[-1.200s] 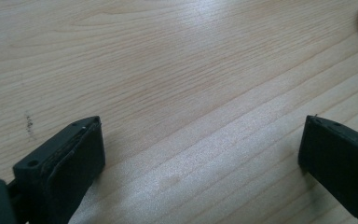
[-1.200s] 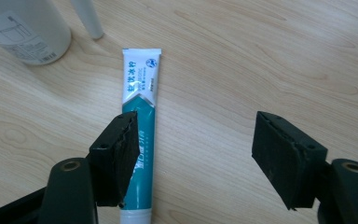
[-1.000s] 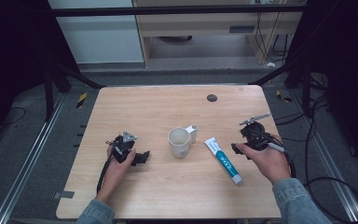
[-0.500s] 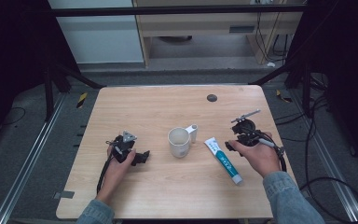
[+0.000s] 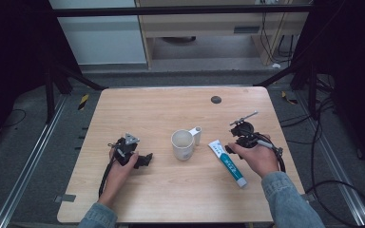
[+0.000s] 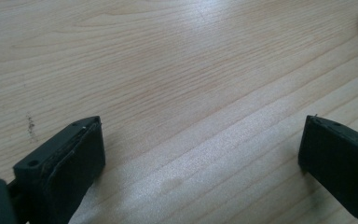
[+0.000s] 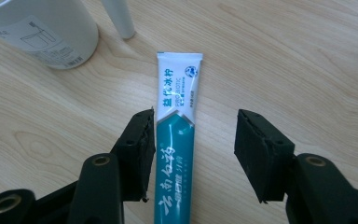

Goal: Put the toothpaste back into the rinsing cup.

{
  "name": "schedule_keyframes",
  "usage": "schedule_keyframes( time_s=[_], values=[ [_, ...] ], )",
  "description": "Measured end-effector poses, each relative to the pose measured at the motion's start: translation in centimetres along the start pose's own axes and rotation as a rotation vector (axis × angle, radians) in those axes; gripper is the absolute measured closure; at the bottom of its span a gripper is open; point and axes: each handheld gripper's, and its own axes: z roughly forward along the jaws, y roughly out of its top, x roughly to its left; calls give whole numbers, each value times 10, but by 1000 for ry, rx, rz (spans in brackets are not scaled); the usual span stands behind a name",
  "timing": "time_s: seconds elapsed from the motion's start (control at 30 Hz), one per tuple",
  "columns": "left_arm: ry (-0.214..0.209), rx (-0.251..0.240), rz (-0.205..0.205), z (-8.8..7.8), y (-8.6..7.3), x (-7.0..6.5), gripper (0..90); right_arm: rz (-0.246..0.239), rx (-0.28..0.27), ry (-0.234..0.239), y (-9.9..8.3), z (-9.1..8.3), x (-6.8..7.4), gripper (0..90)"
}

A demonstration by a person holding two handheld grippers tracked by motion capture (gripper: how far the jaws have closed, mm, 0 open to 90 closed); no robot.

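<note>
Right tool [image 7: 193, 154] stands over the lower half of the flat white and teal toothpaste tube [image 7: 177, 135], jaws part open and just now closing, with the tube lying between them. In the right gripper view the one jaw sits at or against the tube's long edge, while the other jaw is apart from it, with bare wood showing in the gap, so the pads do not yet press from both sides. The tube's long axis runs straight away from the tool, along the line of the jaws, its flat crimped end farthest off and pointing toward the white plastic mug [image 7: 37, 32] with its handle.

From the high view the tube [image 5: 228, 164] lies on the right half of the light wooden bench [image 5: 161, 109], slanting from beside the mug [image 5: 183, 145] down toward the near right corner; the right tool [image 5: 233, 148] is at its upper end, and this hand is plainly the nearer one. Closing across the tube's narrow width looks the likely move, and the tool seems slightly off centre toward one edge.

Left tool [image 5: 145, 160] rests on the bench left of the mug, jaws wide apart over bare wood, holding nothing.
</note>
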Motion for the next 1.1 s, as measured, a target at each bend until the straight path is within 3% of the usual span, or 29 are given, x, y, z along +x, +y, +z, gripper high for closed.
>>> schedule_keyframes(
  time_s=[0.33, 0.53, 0.83, 1.1],
  values=[
    [-3, 3, 6, 2, 2, 0, 0, -20, 47, 11, 3, 16, 7, 534],
    [-4, 4, 7, 2, 3, 1, 0, -12, 77, 13, 4, 26, 7, 534],
    [-4, 5, 10, 3, 3, 1, 0, -40, 143, 2, -1, 56, 11, 506],
    [-5, 5, 11, 3, 3, 1, 0, -25, 188, 18, 2, 66, 11, 490]
  ],
)
